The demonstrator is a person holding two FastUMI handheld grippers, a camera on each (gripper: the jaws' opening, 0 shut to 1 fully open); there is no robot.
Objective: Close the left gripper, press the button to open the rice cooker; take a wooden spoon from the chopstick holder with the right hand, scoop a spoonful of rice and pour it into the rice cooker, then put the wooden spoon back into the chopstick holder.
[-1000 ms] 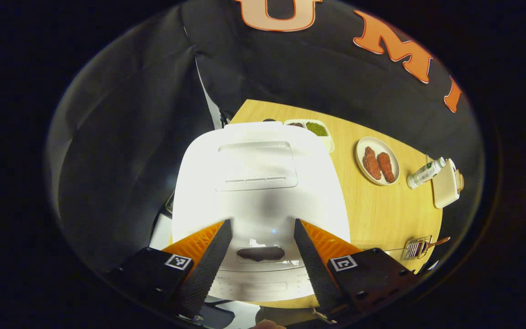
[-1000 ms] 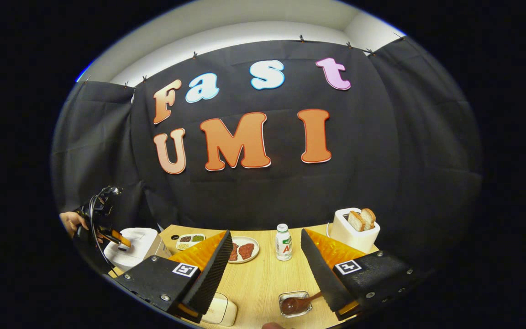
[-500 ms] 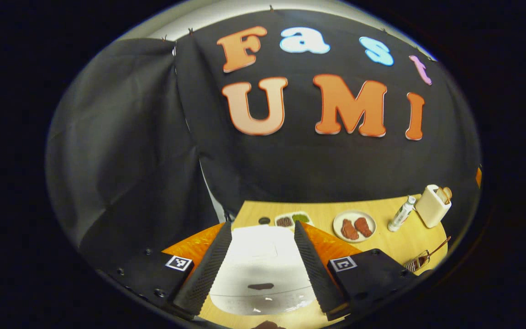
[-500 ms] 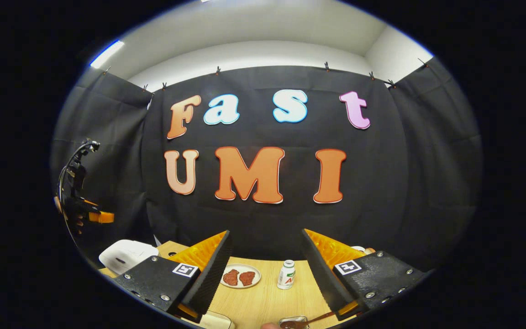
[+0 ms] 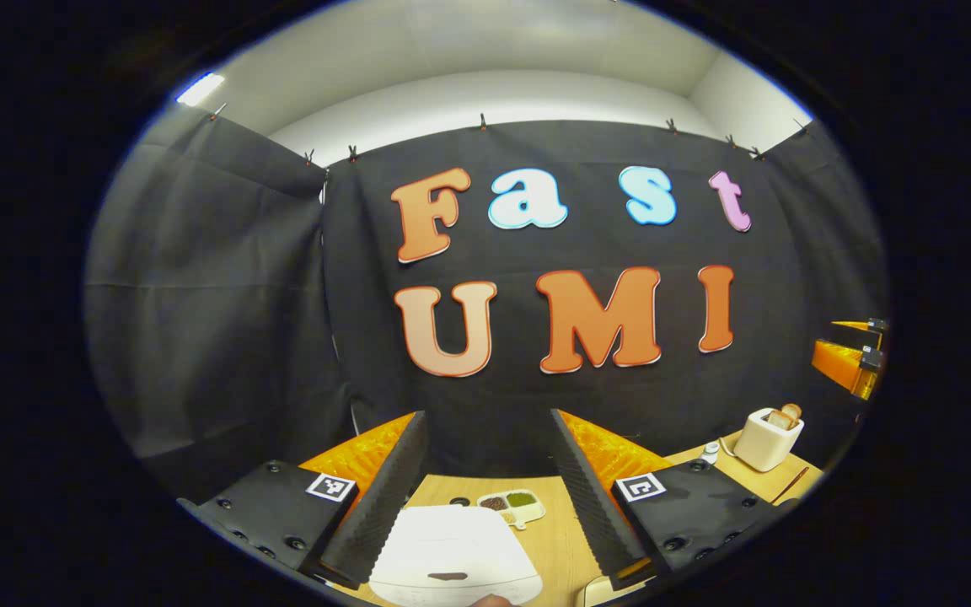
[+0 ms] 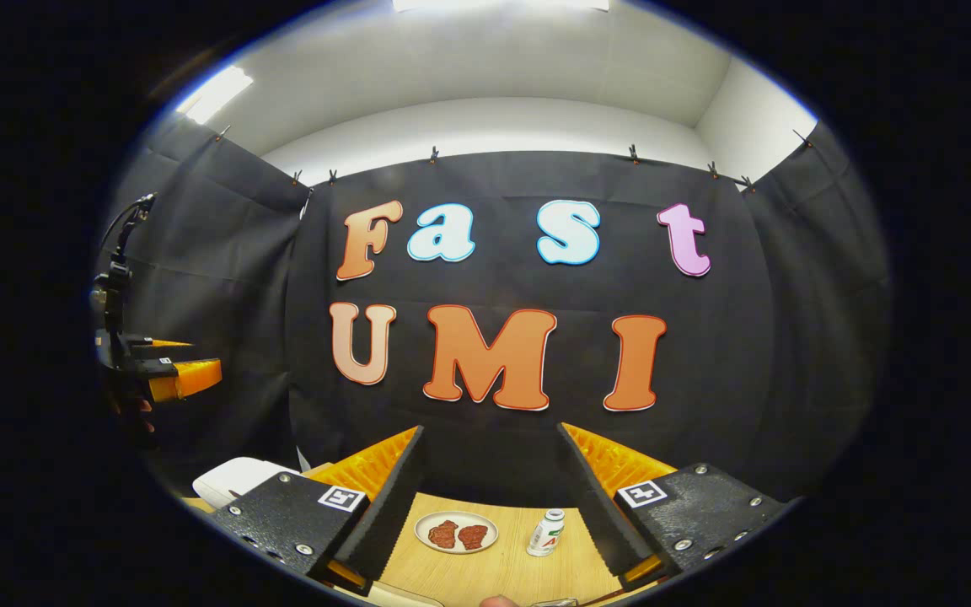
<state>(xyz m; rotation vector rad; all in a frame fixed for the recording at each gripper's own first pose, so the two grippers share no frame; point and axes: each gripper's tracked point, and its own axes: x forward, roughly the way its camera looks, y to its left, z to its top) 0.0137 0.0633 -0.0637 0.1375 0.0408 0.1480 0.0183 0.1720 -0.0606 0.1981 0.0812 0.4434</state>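
Your left claw stands wide, its two fingers well apart and holding nothing, raised above the bench. Between those fingers, low and near, sits the one white rice cooker, lid down, with its dark button on the near edge. Just beyond it lies one divided dish with three small portions: dark, green and pale. Far to the right you have one white toaster with bread in it, and one small bottle just beside it on its left. The thin brown handle near the bench's right edge is too small for you to tell what it is.

Your right claw is also wide and holds nothing, likewise lifted off the bench. Between its fingers you see one plate carrying two pieces of reddish meat, and one small bottle tilted just to its right. To the left, the rice cooker shows as a white shape behind your left finger.
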